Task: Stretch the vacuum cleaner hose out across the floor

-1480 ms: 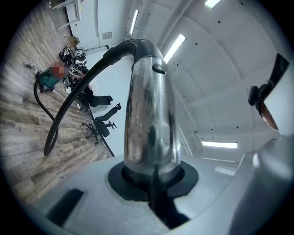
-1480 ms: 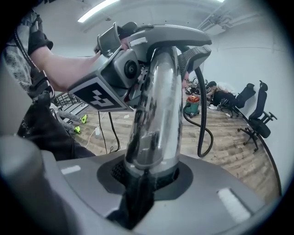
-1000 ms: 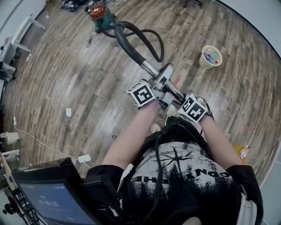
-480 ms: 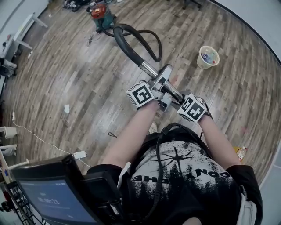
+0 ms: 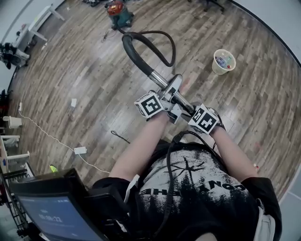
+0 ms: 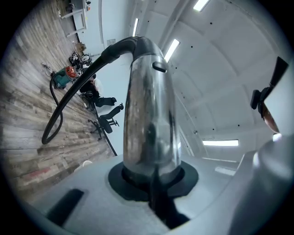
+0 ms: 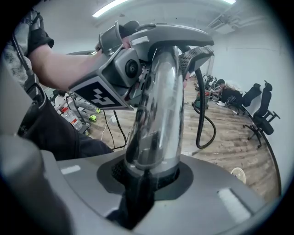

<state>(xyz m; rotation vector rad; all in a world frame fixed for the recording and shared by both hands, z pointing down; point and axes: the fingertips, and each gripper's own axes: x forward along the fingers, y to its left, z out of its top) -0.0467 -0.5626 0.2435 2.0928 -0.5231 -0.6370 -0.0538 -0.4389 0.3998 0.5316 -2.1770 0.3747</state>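
Left gripper (image 6: 151, 176) and right gripper (image 7: 146, 176): fingers of both are clamped partway shut on chrome wand (image 5: 160, 80), left nearer the hose (image 5: 134, 55). Hose runs ahead of fingers, one slack loop, to vacuum (image 5: 118, 12) well ahead. Wood floor (image 5: 84, 80); tub (image 5: 222, 61) ahead-right, cable (image 5: 49, 136) left.

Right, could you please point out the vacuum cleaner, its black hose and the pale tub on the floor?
vacuum cleaner (image 5: 120, 16): head view, on its teal body.
black hose (image 5: 135, 56): head view, on its thick curved stretch.
pale tub (image 5: 216, 69): head view, on its outer wall.
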